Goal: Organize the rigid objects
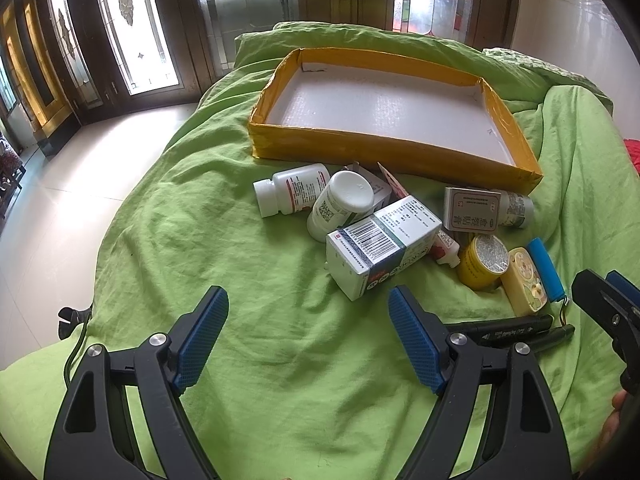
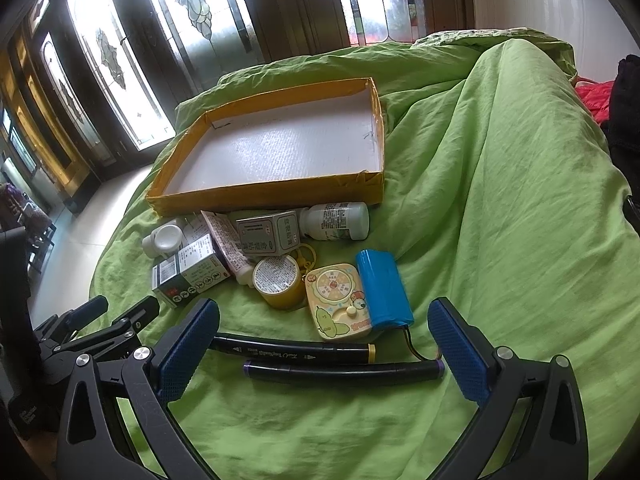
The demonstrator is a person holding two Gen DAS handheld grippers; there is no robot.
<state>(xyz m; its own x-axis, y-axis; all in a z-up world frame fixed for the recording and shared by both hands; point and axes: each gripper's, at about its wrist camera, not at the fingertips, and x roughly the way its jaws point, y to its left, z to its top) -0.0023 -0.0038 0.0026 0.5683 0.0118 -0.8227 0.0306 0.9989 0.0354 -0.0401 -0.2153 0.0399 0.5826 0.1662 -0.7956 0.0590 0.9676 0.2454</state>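
Note:
A shallow yellow-walled tray [image 1: 360, 152] [image 2: 256, 196] lies empty on a green bedspread. In front of it is a pile: white bottles [image 1: 344, 204], a barcode box [image 1: 380, 244] [image 2: 188, 272], a grey box [image 1: 472, 208] [image 2: 268, 236], a yellow tin [image 1: 482, 262] [image 2: 278, 280], a cartoon case [image 2: 338, 306], a blue battery pack [image 2: 384, 288] and two black markers [image 2: 296, 352] [image 2: 344, 372]. My left gripper [image 1: 308, 336] is open and empty, short of the barcode box. My right gripper [image 2: 324, 352] is open, its jaws either side of the markers.
The green bedspread [image 2: 500, 200] rises in a fold on the right. A tiled floor [image 1: 80, 184] and stained-glass doors [image 1: 132, 28] lie to the left and behind. A red cloth [image 2: 596, 96] sits at the far right.

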